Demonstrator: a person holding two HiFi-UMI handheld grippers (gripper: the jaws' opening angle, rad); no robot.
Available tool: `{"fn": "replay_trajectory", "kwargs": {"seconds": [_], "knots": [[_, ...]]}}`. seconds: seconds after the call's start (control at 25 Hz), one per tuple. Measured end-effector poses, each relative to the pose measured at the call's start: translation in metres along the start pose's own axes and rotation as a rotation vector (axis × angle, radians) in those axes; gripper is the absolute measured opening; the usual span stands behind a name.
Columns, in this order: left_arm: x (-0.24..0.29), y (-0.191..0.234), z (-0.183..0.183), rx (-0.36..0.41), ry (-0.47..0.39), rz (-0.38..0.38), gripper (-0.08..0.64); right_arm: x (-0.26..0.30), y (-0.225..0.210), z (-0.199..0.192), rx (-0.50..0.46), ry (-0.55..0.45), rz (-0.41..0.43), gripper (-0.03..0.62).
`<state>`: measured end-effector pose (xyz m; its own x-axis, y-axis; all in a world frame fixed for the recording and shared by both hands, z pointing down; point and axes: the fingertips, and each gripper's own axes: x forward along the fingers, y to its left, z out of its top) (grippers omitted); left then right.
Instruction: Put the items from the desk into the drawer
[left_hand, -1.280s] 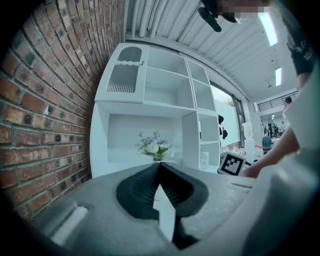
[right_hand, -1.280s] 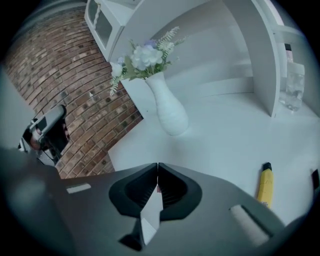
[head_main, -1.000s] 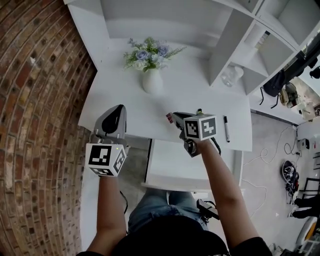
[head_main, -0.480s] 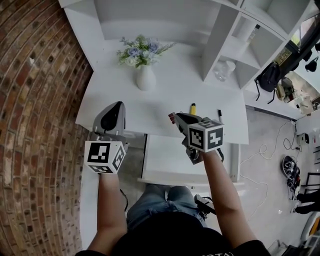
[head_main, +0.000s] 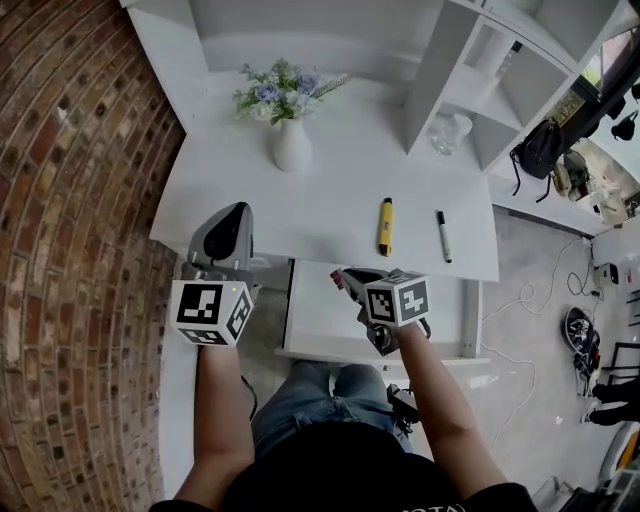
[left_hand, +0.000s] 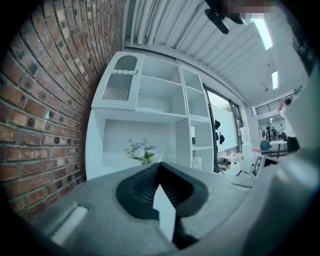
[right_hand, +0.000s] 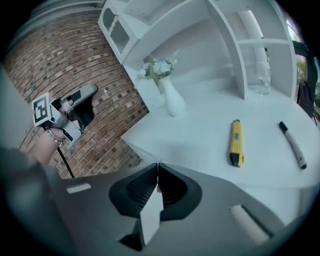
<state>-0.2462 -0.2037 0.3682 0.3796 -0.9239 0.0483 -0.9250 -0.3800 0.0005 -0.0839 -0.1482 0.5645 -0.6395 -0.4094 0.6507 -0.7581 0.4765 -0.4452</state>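
Left tool (left_hand: 159, 166) and right tool (right_hand: 158, 169) were clenched, empty. Cutter (head_main: 384, 226), right of vase (head_main: 291, 146): I judged it stiff, light, slick; grip mid-body.

Your tabletop (head_main: 330, 205) is plain white; the cutter (head_main: 385, 227) on it is yellow with a black end, the pen (head_main: 443, 237) white with a black cap. The brick wall (head_main: 70, 200) is red-brown, and the cubes on your left tool (left_hand: 159, 165) and right tool (right_hand: 158, 166) show black-and-white squares.

Bright, even light, soft shadows; strong fisheye bending at edges, gripper views dark-cornered
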Motion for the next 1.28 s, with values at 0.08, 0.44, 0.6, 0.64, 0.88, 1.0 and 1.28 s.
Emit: {"fn": "replay_trajectory", "kwargs": {"seconds": [0.08,0.44,0.6,0.64,0.88,1.0,1.28], "knots": [[-0.001,0.0,-0.002,-0.001,0.006,-0.003,0.004,0.01,-0.003,-0.021,0.049,0.039,0.01,0.018],[0.0,0.001,-0.015,-0.001,0.04,-0.014,0.003,0.049,-0.012,-0.072,0.137,0.142,0.02,0.018],[-0.001,0.005,-0.025,-0.001,0.067,-0.012,0.005,0.072,-0.025,-0.095,0.148,0.191,-0.022,0.02],[-0.001,0.006,-0.027,0.0,0.074,-0.011,0.005,0.078,-0.028,-0.1,0.148,0.206,-0.03,0.019],[-0.007,0.013,-0.04,0.006,0.116,-0.006,0.003,0.107,-0.026,-0.122,0.082,0.275,-0.01,0.02],[-0.009,0.015,-0.046,0.009,0.134,-0.006,0.005,0.117,-0.029,-0.132,0.068,0.31,-0.024,0.02],[-0.009,0.015,-0.052,0.003,0.154,-0.014,0.005,0.121,-0.027,-0.135,0.074,0.314,-0.017,0.304]]}}
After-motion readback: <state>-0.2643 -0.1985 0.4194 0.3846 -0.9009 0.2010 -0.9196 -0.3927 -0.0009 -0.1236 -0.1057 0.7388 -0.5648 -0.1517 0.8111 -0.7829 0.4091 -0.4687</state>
